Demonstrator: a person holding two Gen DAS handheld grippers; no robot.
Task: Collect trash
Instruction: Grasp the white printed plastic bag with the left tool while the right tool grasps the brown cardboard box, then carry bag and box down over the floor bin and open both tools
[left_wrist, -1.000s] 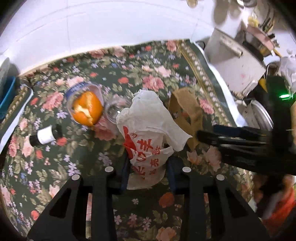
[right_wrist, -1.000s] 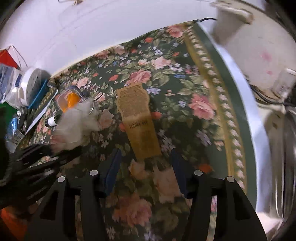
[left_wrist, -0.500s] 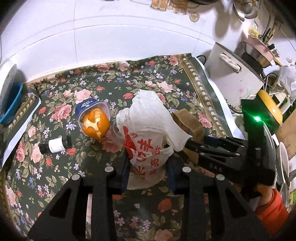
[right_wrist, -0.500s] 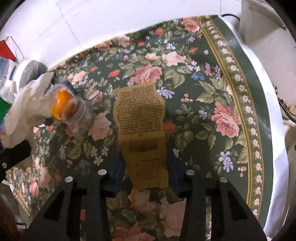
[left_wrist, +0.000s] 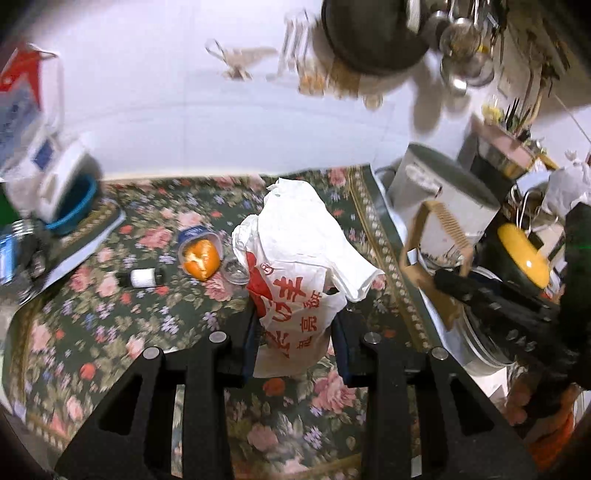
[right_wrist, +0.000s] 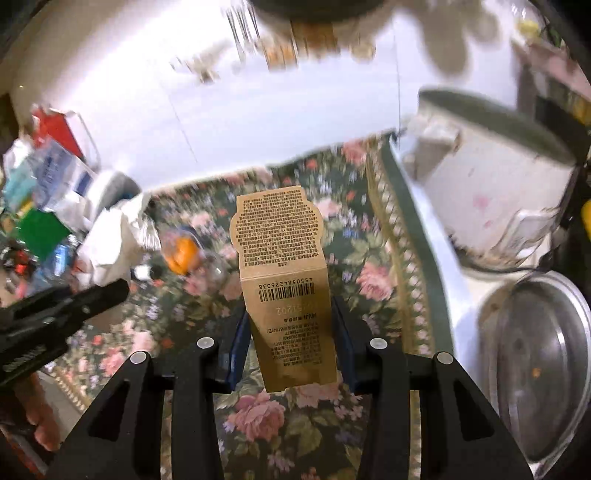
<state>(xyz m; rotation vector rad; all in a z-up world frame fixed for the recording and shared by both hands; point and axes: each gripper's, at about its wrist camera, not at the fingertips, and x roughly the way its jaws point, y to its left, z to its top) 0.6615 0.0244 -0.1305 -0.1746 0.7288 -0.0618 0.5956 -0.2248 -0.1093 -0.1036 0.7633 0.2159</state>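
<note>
My left gripper (left_wrist: 295, 332) is shut on a white plastic bag with red print (left_wrist: 295, 266) and holds it above the floral tablecloth (left_wrist: 110, 314). My right gripper (right_wrist: 290, 343) is shut on a flattened brown cardboard box (right_wrist: 284, 273) with a barcode, lifted off the cloth; the box also shows in the left wrist view (left_wrist: 436, 236). On the cloth lie an orange peel in a blue-rimmed cup (left_wrist: 201, 253), a clear plastic cup (left_wrist: 236, 271) and a small dark bottle with a white label (left_wrist: 142, 277).
A white rice cooker (left_wrist: 439, 199) stands at the right edge of the table, with a steel pot lid (right_wrist: 535, 369) and a yellow lid (left_wrist: 522, 254) beyond. Packages and a blue bowl (left_wrist: 74, 206) crowd the left. A white tiled wall is behind.
Both grippers rose well above the table. The right gripper closed on the cardboard box and lifted it off the cloth. The left kept hold of the bag.
</note>
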